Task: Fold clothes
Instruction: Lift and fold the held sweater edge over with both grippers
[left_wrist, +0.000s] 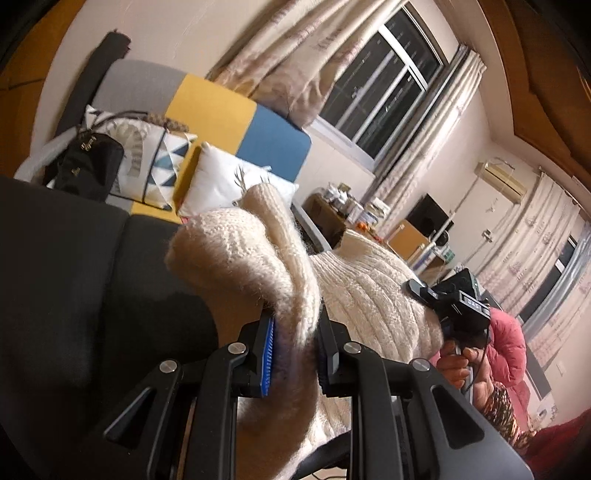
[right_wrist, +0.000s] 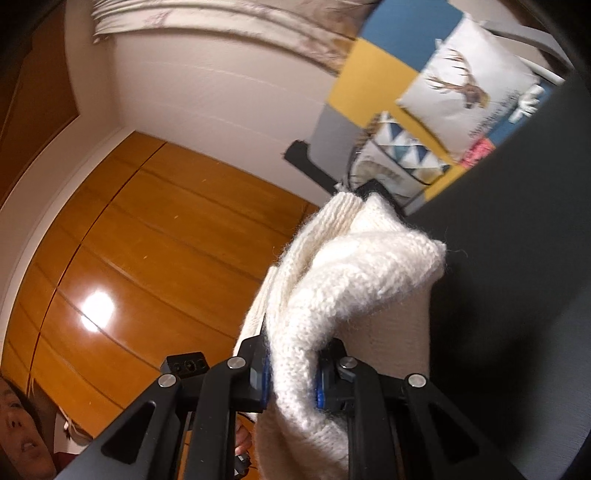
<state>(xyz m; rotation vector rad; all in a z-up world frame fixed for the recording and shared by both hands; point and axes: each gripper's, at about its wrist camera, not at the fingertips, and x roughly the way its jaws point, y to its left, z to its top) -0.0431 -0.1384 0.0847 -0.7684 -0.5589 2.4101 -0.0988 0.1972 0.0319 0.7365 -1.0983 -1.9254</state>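
Note:
A cream knitted sweater (left_wrist: 354, 295) is held up in the air over a dark grey sofa seat (left_wrist: 74, 280). My left gripper (left_wrist: 295, 343) is shut on a bunched edge of the knit, which folds over above its blue pads (left_wrist: 267, 354). In the left wrist view the other gripper's black body (left_wrist: 458, 306) shows at the sweater's far side, with a hand on its handle. In the right wrist view my right gripper (right_wrist: 291, 373) is shut on another thick fold of the sweater (right_wrist: 354, 280), which hangs down past the fingers beside the dark sofa surface (right_wrist: 517, 258).
A sofa with grey, yellow and blue panels (left_wrist: 221, 107) carries a deer-print cushion (right_wrist: 469, 85), a triangle-pattern cushion (left_wrist: 162, 155) and a black bag (left_wrist: 88, 162). Curtained windows (left_wrist: 384, 85) and cluttered boxes (left_wrist: 332, 210) lie behind. A glossy wooden wardrobe (right_wrist: 155, 258) stands at the right gripper's left.

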